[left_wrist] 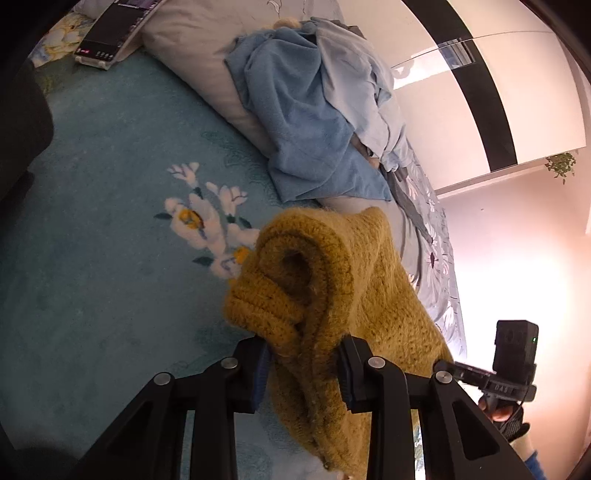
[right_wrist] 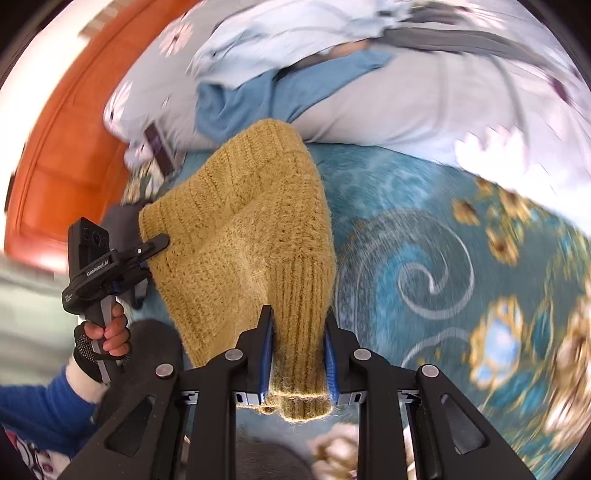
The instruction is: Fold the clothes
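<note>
Far left in the left wrist view, a dark flat tablet-like device in a white case (left_wrist: 110, 33) leans against a long pale grey pillow (left_wrist: 192, 55). Below them spreads the teal bedspread with white and yellow flower print (left_wrist: 92, 258). Right of the pillow's middle, a crumpled blue towel (left_wrist: 295, 122) and a light blue garment (left_wrist: 354, 85) lie heaped on top of it.

Near centre, the mustard-yellow knitted sweater (left_wrist: 332, 295) hangs bunched above the bedspread. The left gripper (left_wrist: 303, 369) has its jaws partly closed, blue pads pressing a thick rolled fold of the knit from both sides. At the far right edge, the other gripper's black camera block and a gloved hand (left_wrist: 506, 417) are visible.

In the right wrist view, the person's left hand (right_wrist: 107, 332), in a fingerless black glove with a blue sleeve, holds its tool at the sweater's left edge. The sweater (right_wrist: 243, 229) spans between the two tools. The right gripper (right_wrist: 299, 354) has jaws narrowly set, pads clamping the ribbed hem. Right of it lies blurred teal bedspread (right_wrist: 443, 258).
</note>
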The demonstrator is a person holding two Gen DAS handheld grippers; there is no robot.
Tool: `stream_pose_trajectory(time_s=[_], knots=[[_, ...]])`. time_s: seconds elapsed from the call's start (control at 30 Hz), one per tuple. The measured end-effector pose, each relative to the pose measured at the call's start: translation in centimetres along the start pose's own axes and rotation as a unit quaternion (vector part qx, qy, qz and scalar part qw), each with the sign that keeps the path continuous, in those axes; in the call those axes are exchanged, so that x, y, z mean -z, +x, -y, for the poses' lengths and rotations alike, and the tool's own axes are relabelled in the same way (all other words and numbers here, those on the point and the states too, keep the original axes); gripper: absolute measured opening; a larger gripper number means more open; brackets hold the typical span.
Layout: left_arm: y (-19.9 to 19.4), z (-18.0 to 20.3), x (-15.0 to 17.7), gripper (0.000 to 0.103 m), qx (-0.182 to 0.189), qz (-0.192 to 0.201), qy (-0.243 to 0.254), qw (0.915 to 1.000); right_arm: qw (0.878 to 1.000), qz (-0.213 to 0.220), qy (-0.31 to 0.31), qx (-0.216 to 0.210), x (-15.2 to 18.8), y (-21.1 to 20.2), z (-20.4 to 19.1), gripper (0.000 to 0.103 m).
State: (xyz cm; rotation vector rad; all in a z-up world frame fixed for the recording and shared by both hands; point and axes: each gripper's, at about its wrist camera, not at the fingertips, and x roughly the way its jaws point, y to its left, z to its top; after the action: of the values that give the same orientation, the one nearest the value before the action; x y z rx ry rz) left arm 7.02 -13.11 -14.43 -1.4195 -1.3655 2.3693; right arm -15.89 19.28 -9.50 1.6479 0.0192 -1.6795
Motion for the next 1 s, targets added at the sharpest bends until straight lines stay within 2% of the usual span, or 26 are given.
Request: stream_pose_trajectory(time_s=[0.17, 0.33, 0.43, 0.5, 0.53, 0.6, 0.67, 0.73, 0.8, 0.9, 1.0], knots=[[1.9, -2.4, 1.0, 0.033, -0.015, -0.016, -0.031, 0.9993, 0.999, -0.043, -0.013, -0.004, -2.9, 2.4, 1.7, 0.025], [2.8, -4.2, 1.4, 0.034, -0.009, -0.038, -0.052, 0.9979, 0.997, -0.072, 0.011, 0.002, -3.0, 4.7, 4.1, 0.025], [2.6, -4.5, 1.1, 0.042, 0.002, -0.053, -0.055, 0.9971, 0.998, -0.055, 0.038, -0.014, -2.1, 4.7, 5.4, 0.027], [2.4, -4.7, 1.1, 0.052, 0.011, -0.064, -0.061, 0.996, 0.998, -0.043, 0.048, -0.011, -1.3, 4.4, 5.6, 0.031], [2.3, -4.7, 1.1, 0.057, 0.007, -0.067, -0.061, 0.9959, 0.998, -0.034, 0.051, -0.007, -1.0, 4.3, 5.5, 0.032], [2.0, -4.5, 1.0, 0.059, -0.001, -0.068, -0.06, 0.9958, 0.998, -0.015, 0.066, -0.008, -0.3, 4.1, 5.6, 0.035], [1.2, -4.5, 1.0, 0.07, -0.01, -0.067, -0.061, 0.9958, 0.995, 0.021, 0.1, -0.01, 0.7, 3.3, 5.9, 0.042], [0.3, -4.6, 0.8, 0.075, -0.023, -0.062, -0.068, 0.9955, 0.986, 0.068, 0.153, -0.022, 2.2, 2.7, 6.2, 0.054], [-0.7, -4.4, 0.0, 0.076, -0.034, -0.051, -0.058, 0.9964, 0.97, 0.115, 0.214, -0.026, 4.7, 1.9, 7.0, 0.058], [-2.0, -3.7, -1.9, 0.082, -0.053, -0.029, -0.031, 0.9977, 0.949, 0.14, 0.283, -0.027, 8.8, 2.3, 7.3, 0.059], [-1.1, -2.9, -4.8, 0.083, -0.055, -0.043, -0.008, 0.9976, 0.931, 0.156, 0.326, -0.05, 12.3, 3.5, 7.2, 0.071]])
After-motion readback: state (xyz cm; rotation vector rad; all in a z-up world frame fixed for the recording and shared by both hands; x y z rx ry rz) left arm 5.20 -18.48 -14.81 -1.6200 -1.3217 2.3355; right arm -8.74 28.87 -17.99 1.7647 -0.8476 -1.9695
